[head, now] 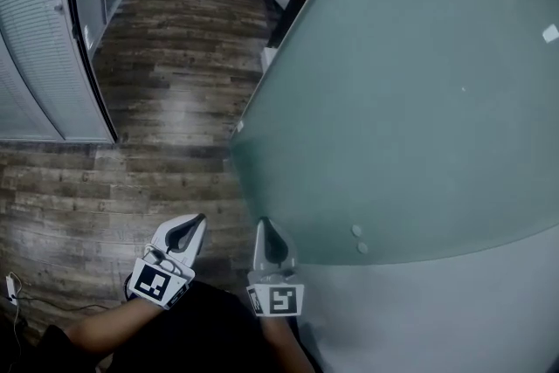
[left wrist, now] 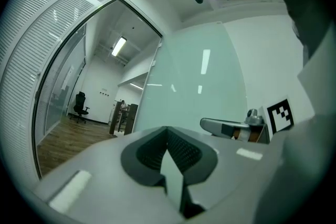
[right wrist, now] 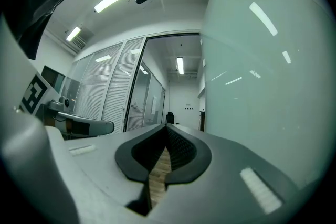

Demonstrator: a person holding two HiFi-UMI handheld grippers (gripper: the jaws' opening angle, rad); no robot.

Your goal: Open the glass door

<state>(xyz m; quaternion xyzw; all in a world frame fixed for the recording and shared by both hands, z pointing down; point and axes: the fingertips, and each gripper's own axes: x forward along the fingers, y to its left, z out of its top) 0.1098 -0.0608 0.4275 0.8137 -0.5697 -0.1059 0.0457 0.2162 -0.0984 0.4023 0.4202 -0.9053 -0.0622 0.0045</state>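
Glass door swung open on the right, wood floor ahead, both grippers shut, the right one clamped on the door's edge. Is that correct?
Not quite: the right gripper is shut on nothing. The right gripper view shows its jaws together and empty, with the glass door standing beside them, not between them. The rest holds.

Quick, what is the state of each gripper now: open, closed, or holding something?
Left gripper: closed, holding nothing.
Right gripper: closed, holding nothing.

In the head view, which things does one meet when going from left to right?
From the left: partition with blinds → left gripper → right gripper → frosted glass door.
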